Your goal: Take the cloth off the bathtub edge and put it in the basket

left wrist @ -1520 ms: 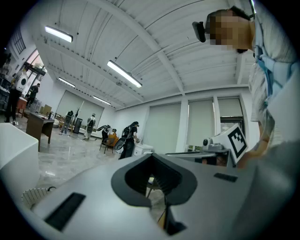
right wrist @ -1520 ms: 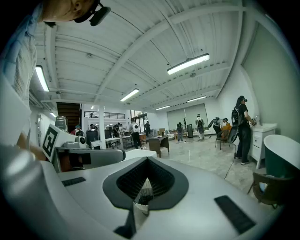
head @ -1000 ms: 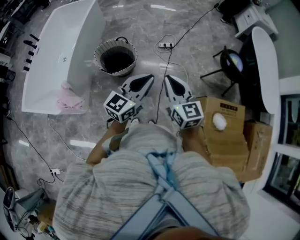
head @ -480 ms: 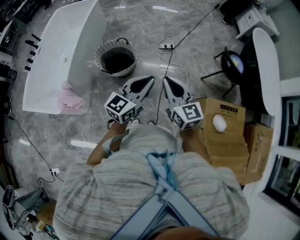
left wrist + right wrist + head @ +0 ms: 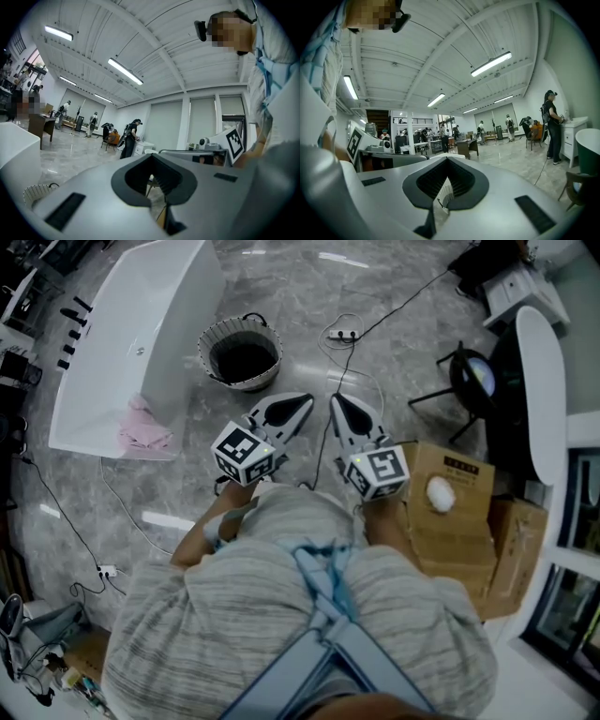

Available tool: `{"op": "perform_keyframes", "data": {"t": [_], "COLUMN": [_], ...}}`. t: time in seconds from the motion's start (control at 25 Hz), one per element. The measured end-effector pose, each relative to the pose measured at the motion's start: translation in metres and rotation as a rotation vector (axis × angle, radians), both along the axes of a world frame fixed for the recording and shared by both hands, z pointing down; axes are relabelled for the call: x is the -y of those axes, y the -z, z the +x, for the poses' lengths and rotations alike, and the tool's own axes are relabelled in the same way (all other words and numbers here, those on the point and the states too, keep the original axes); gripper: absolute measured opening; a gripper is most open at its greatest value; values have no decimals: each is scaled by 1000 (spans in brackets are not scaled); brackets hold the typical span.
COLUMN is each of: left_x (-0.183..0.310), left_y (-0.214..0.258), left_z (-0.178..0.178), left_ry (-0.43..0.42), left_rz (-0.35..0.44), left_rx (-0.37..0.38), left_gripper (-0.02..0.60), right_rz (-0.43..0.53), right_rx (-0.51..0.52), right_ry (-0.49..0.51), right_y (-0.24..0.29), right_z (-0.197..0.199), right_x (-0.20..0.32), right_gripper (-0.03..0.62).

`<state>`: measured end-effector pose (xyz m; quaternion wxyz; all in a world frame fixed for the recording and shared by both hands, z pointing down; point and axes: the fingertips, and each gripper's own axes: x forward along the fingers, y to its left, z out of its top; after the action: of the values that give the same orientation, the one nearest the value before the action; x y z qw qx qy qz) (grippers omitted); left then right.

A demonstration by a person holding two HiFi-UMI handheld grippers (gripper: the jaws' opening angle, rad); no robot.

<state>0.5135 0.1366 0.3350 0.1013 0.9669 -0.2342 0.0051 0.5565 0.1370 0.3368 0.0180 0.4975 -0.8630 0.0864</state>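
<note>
A pink cloth (image 5: 143,427) lies crumpled on the near end edge of the white bathtub (image 5: 122,334) at the upper left of the head view. A round woven basket (image 5: 243,354) with a dark inside stands on the floor just right of the tub. My left gripper (image 5: 302,400) and right gripper (image 5: 337,400) are held side by side in front of my chest, both shut with nothing in them, short of the basket and well right of the cloth. In the left gripper view the left gripper (image 5: 154,186) points level into the room; the right gripper (image 5: 440,197) does the same.
Cardboard boxes (image 5: 457,521) with a white ball (image 5: 438,486) on top stand at my right. Cables and a power strip (image 5: 341,334) lie on the marble floor beyond the grippers. A black stand (image 5: 466,381) and a white table (image 5: 542,381) are further right. People stand far off (image 5: 132,137).
The head view has shifted slightly, so tub, cloth and basket sit a little further right. Both grippers stay shut in the same place before my chest.
</note>
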Motion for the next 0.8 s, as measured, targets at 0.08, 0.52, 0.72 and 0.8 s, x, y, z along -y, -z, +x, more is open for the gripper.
{"op": "perform_keyframes", "data": {"t": [0.08, 0.52, 0.72, 0.8], "left_x": [2, 22, 40, 50], "left_y": [1, -3, -2, -4], "left_z": [-3, -30, -66, -88], "left_ry": [6, 6, 16, 25], "left_rz": [-9, -23, -31, -38], "left_rx": [0, 4, -17, -26], "left_gripper": [3, 3, 3, 3], "right_rz": [2, -2, -26, -29], "right_rx": [-2, -5, -2, -3], "right_ry": [2, -5, -16, -6], "right_y": [0, -6, -5, -6], "right_z": [-2, -27, -58, -80], "right_x": [3, 26, 44, 53], "right_gripper": [2, 2, 2, 2]}}
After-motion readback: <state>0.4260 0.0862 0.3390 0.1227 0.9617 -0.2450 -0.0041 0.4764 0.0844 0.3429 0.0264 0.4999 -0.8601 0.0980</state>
